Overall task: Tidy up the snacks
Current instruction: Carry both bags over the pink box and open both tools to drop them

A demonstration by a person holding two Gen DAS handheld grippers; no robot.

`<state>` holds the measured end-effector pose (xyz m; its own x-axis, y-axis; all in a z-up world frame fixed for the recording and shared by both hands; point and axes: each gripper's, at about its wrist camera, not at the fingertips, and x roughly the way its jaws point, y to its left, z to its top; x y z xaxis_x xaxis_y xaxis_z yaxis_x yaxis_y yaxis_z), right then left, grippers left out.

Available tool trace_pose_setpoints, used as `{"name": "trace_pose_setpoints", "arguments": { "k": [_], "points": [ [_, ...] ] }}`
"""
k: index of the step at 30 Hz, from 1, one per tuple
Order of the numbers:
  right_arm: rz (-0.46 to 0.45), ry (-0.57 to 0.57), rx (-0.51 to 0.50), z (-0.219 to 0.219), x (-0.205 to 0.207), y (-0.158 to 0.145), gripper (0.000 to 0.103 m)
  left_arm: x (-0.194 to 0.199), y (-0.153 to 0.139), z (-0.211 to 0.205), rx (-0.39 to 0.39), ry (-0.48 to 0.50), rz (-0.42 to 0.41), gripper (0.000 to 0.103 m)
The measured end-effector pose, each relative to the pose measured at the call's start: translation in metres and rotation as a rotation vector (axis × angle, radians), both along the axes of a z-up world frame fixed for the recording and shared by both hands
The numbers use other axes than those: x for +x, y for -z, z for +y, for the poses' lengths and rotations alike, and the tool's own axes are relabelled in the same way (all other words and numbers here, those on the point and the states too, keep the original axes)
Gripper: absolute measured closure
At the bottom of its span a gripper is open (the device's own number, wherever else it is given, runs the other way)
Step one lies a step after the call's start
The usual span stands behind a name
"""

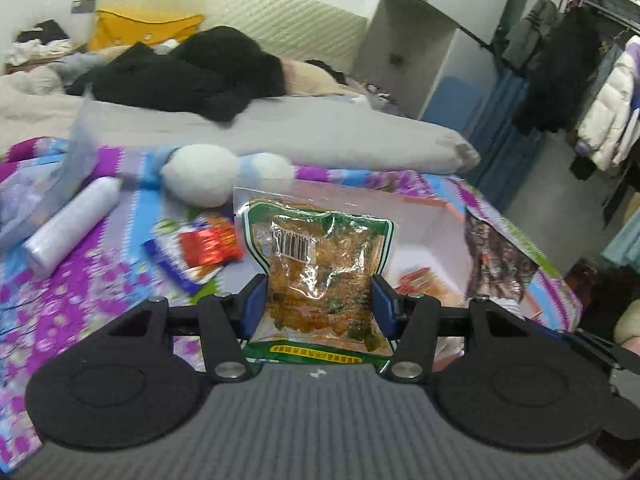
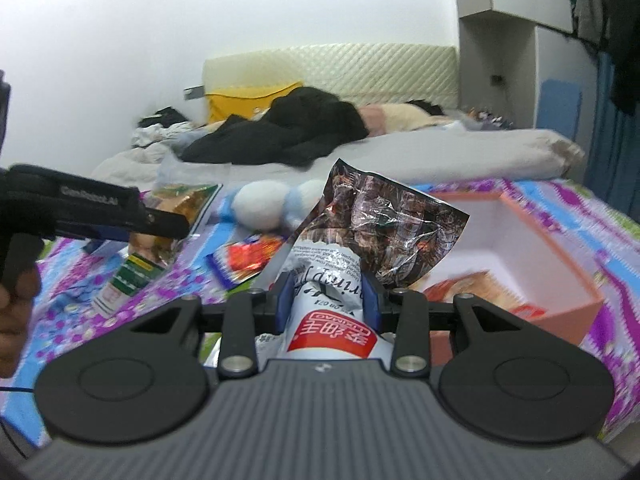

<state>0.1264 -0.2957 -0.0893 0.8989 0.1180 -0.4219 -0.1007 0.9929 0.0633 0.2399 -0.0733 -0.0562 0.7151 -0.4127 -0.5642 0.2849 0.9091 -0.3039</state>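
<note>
Mid-transfer, two snacks aloft over the patterned purple bedspread [image 1: 60,280]. Clamped between the blue pads of the left gripper [image 1: 320,300]: a clear, green-edged packet of orange-brown snacks [image 1: 320,264], upright with barcode showing. Pinched at the neck by the right gripper [image 2: 328,296]: a crinkled white-and-dark foil shrimp-snack bag [image 2: 376,220]. Beyond, just right of both: an open pink-walled cardboard box [image 2: 560,256], likely destination, calling for a carry over its rim before release. Farther left, loose on the spread: a small red-and-blue sachet [image 1: 200,252].
</note>
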Motion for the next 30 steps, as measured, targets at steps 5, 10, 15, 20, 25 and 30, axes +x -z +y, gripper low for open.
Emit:
{"name": "trace_pose_setpoints", "arguments": {
  "k": [5, 10, 15, 20, 25, 30],
  "points": [
    [-0.008, 0.054, -0.034, -0.022, 0.026, -0.007, 0.064, 0.028, -0.013, -0.041, -0.031, 0.071, 0.001, 0.043],
    [0.032, 0.092, -0.023, -0.047, 0.056, -0.005, 0.064, 0.061, -0.018, -0.082, -0.016, 0.133, 0.007, 0.043],
    [0.098, 0.083, -0.015, -0.066, 0.084, 0.002, 0.063, 0.099, -0.005, -0.119, 0.036, 0.184, 0.058, 0.042],
    [0.181, 0.113, -0.01, -0.082, 0.111, 0.025, 0.063, 0.136, 0.013, -0.145, 0.099, 0.204, 0.121, 0.042],
    [0.269, 0.132, 0.031, -0.097, 0.132, 0.048, 0.063, 0.154, 0.032, -0.159, 0.144, 0.227, 0.205, 0.041],
    [0.299, 0.148, 0.043, -0.104, 0.135, 0.056, 0.057, 0.158, 0.04, -0.159, 0.147, 0.211, 0.232, 0.035]
  ]
}}
